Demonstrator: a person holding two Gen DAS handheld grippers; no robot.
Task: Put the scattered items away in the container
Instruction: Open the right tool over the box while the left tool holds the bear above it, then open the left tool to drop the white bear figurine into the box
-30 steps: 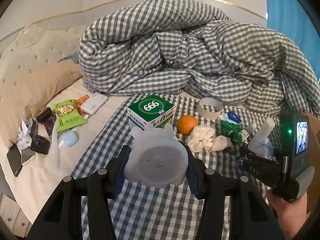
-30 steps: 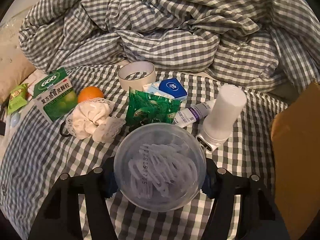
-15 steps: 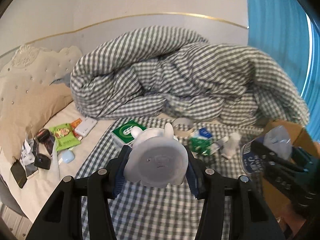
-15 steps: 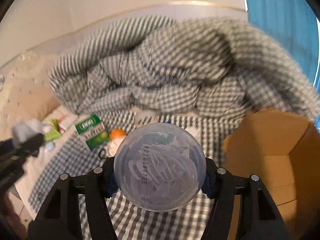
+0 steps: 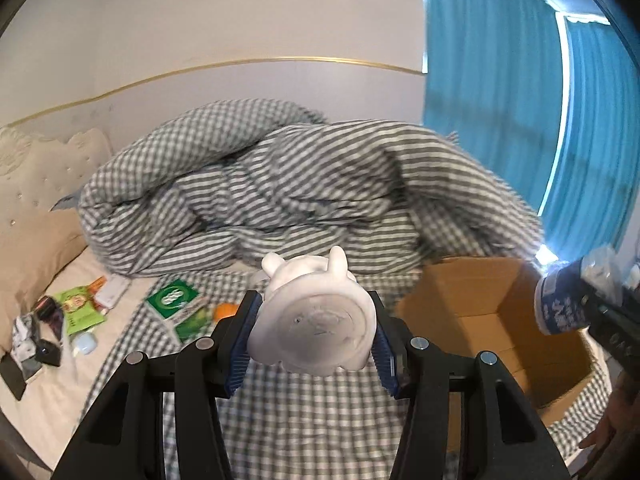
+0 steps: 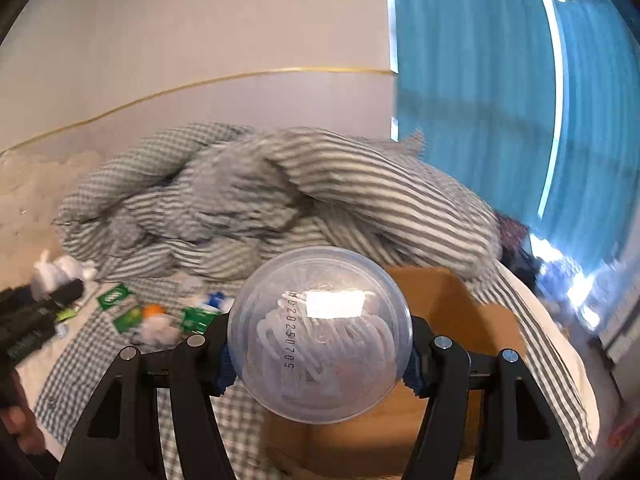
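My left gripper [image 5: 312,340] is shut on a white bunny-eared figurine [image 5: 314,330], held high above the checked bedspread [image 5: 312,412]. My right gripper [image 6: 320,350] is shut on a clear round plastic jar [image 6: 320,336] with white pieces inside, held above the open cardboard box [image 6: 452,308]. The box also shows in the left wrist view [image 5: 480,304], at the right of the figurine, with the jar [image 5: 560,306] over its far right side. A green box [image 5: 172,298], an orange [image 5: 224,312] and green packets [image 6: 196,318] lie on the bed.
A bunched checked duvet [image 5: 280,192] fills the back of the bed. Small items, a phone and green packets [image 5: 78,308] lie on the cream sheet at left by the padded headboard [image 5: 28,208]. Blue curtains [image 5: 520,100] hang at right.
Both grippers have risen and swung right with their loads. The cardboard box has come into view, and the right gripper now holds the jar over it.
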